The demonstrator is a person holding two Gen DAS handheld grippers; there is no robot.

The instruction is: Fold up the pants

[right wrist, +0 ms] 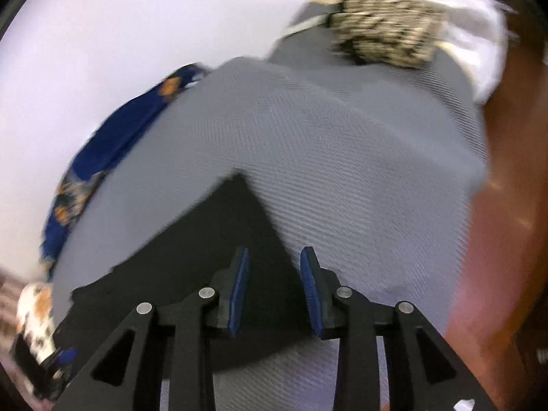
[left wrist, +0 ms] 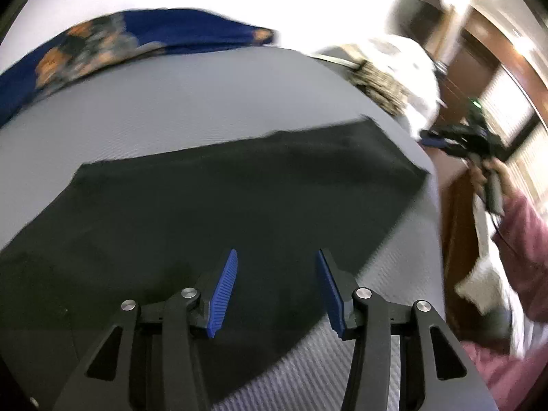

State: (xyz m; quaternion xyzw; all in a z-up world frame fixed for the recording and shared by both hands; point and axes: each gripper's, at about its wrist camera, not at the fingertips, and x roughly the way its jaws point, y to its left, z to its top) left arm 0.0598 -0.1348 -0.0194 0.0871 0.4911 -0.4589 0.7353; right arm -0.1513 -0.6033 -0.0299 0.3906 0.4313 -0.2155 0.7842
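Observation:
The black pants (left wrist: 212, 198) lie flat on a grey textured bed cover (left wrist: 171, 102). My left gripper (left wrist: 276, 257) is open and empty, above the near edge of the pants. In the left wrist view the right gripper (left wrist: 441, 142) shows at the far right, held by a hand off the bed's edge. In the right wrist view my right gripper (right wrist: 274, 257) is open and empty, above a pointed corner of the pants (right wrist: 233, 239) on the grey cover (right wrist: 359, 171).
A blue and orange patterned cloth (left wrist: 120, 41) lies along the far side of the bed, also in the right wrist view (right wrist: 113, 144). A speckled beige bag (right wrist: 387, 37) and white cloth (right wrist: 472, 34) sit at the far corner. Wooden furniture (left wrist: 479, 68) stands to the right.

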